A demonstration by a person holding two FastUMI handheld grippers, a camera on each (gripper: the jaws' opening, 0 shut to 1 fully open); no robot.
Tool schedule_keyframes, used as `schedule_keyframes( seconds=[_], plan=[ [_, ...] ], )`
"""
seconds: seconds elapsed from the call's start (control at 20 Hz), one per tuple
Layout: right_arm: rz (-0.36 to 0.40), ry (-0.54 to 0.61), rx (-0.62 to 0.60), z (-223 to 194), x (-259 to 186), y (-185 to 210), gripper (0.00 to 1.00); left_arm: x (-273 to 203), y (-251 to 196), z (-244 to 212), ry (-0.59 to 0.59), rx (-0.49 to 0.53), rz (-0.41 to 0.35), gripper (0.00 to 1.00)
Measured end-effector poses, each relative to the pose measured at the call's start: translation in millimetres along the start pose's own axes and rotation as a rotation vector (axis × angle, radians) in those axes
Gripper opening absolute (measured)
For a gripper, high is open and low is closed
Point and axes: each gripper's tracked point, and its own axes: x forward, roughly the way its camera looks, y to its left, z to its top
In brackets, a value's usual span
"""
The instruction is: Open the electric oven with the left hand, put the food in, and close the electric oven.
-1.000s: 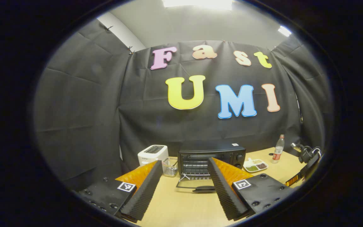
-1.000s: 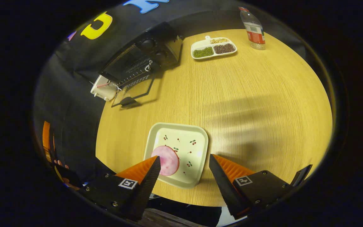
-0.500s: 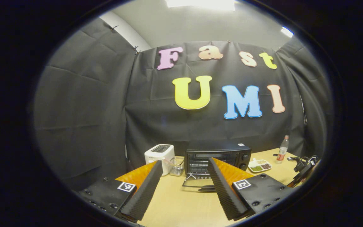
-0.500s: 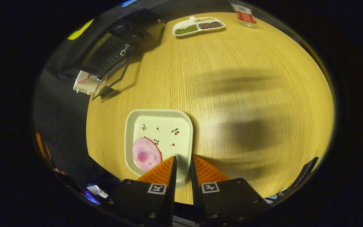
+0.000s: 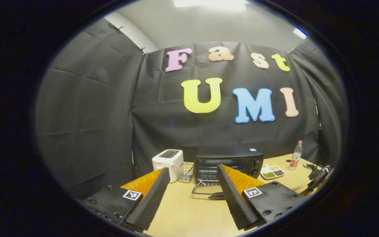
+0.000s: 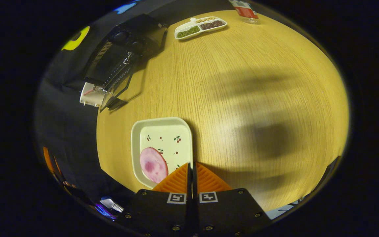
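Your oven (image 5: 228, 162) door (image 5: 206, 191) is already down, lying flat on the table (image 6: 242, 98), so that part's sorted. In the left gripper view the left gripper (image 5: 189, 197) sits well back from it with its fingers spread wide and nothing between them, oven dead ahead at about 12 o'clock.

The action is on your right side. In the right gripper view the right gripper (image 6: 191, 171) has pinched down on the near right edge of the plate (image 6: 137, 131), fingers nearly touching with just the thin rim between them. The slice of ham (image 6: 153, 164) lies in the plate's near left corner, roughly 10 o'clock from your fingertips and just beside them. The oven is way off at 11 o'clock in that view, well apart from the plate.

My guess is you're about to lift and carry. A one-edge grip on a flat plate will probably want to droop on the far side, so keep it level and go slow or the ham slides off. Lift clear before swinging, then come in low over the door and slide straight onto the rack (image 5: 206, 171). Watch the toaster (image 5: 167, 159) and the little glass cup (image 5: 187, 172) parked right beside the oven's left side, and keep your left gripper out of the lane until it's time to close up.
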Motion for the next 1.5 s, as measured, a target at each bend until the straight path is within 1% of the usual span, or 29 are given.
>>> schedule_keyframes(
  seconds=[0.1,0.25,0.35,0.45,0.65,0.8,0.95,1.3,1.4,1.45,1.5],
  plan=[
    [0.053,-0.007,0.034,0,-5,12,0.0,1,3,0,-0.002,-0.016,0.004,1.0],
    [0.081,-0.03,0.044,5,-10,27,0.01,4,6,1,-0.004,-0.017,0.007,1.0],
    [0.112,-0.045,0.064,10,-17,39,0.0,7,6,0,-0.005,-0.021,0.008,1.0],
    [0.142,-0.067,0.092,17,-20,55,0.0,10,7,-3,-0.005,-0.028,0.009,1.0],
    [0.175,-0.126,0.152,36,-22,89,0.01,18,12,-3,-0.006,-0.028,0.002,1.0],
    [0.185,-0.168,0.191,52,-19,112,0.0,27,16,-3,-0.009,-0.024,-0.004,1.0],
    [0.178,-0.21,0.226,67,-13,132,0.0,38,25,-1,-0.015,-0.024,-0.003,1.0],
    [0.207,-0.311,0.378,99,10,181,0.0,66,50,-5,-0.009,-0.016,-0.01,1.0],
    [0.208,-0.334,0.416,109,18,191,0.0,78,57,-7,-0.007,-0.012,-0.014,0.97],
    [0.211,-0.345,0.437,115,21,196,0.0,82,59,-7,-0.004,-0.012,-0.017,1.0],
    [0.214,-0.353,0.458,119,25,201,0.0,86,62,-8,-0.001,-0.011,-0.02,1.0]
  ],
)
